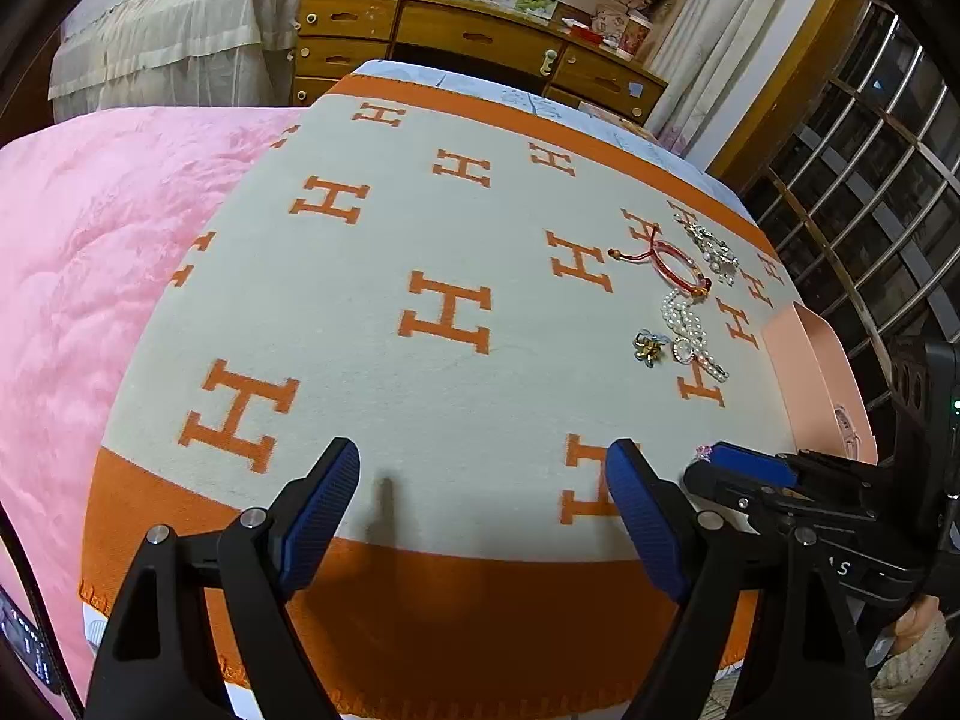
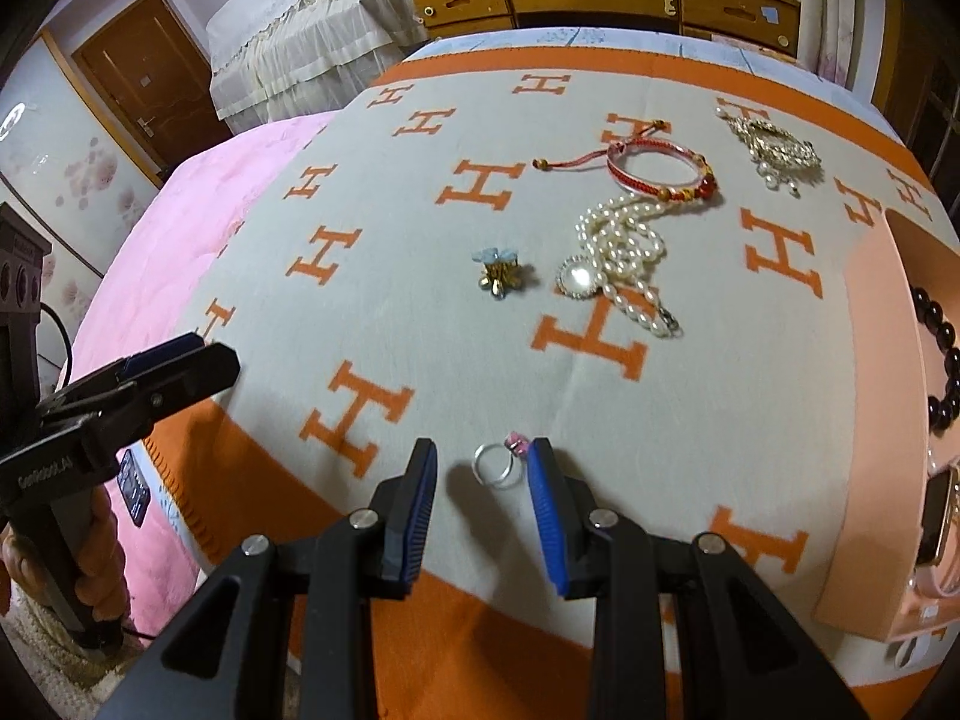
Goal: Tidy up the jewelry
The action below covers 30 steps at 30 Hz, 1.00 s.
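Jewelry lies on a cream and orange blanket. A silver ring with a pink stone lies between the fingertips of my open right gripper, apart from both pads. Further off lie a gold and blue brooch, a pearl necklace with a round pendant, a red cord bracelet and a silver beaded piece. A peach tray at the right holds a dark bead bracelet and a watch. My left gripper is open and empty over the blanket's near edge.
A pink quilt covers the bed's left side. A wooden dresser stands beyond the bed. A barred window is at the right. The right gripper shows in the left wrist view, by the tray.
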Available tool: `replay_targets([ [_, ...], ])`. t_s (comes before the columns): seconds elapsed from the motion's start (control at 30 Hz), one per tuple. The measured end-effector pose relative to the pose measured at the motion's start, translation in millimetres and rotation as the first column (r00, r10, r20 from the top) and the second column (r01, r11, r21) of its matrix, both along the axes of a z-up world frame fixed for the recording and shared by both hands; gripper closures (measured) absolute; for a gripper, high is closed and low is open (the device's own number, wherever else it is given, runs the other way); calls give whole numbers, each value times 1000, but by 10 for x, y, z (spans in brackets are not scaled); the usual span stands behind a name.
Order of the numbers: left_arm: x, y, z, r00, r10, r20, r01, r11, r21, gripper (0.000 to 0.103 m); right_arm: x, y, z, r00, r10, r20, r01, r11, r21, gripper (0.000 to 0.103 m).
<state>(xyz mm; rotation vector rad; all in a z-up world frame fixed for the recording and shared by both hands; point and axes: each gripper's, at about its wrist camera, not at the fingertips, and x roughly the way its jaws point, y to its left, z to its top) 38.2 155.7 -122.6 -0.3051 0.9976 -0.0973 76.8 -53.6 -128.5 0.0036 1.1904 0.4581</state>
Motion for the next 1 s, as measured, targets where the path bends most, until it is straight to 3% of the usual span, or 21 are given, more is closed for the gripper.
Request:
replay_targets([
  [0.27,13,-11,-14,1000,-5,-2,5,1000,1,20,-5,149,-5,997,29,66,-25,997,-72,72],
  [0.43,-2,-45,-8,1000,-12,-1,12,1000,9,20,-24,142,-5,995,30,94,-19,993,-118,88],
  [0.5,2,-69,-3,1000,-15,-1,16,1000,13,20,-20,107,-8,995,23,93,-12,994,-110,95],
  [0.73,53,-180,24,999,-33,-3,33,998,44,20,-38,-37,5,997,13,76,-10,999,-42,95],
  [1.0,218,-450,46,995,-96,-9,97,991,95,20,-57,-367,202,992,-50,119,44,998,51,95],
])
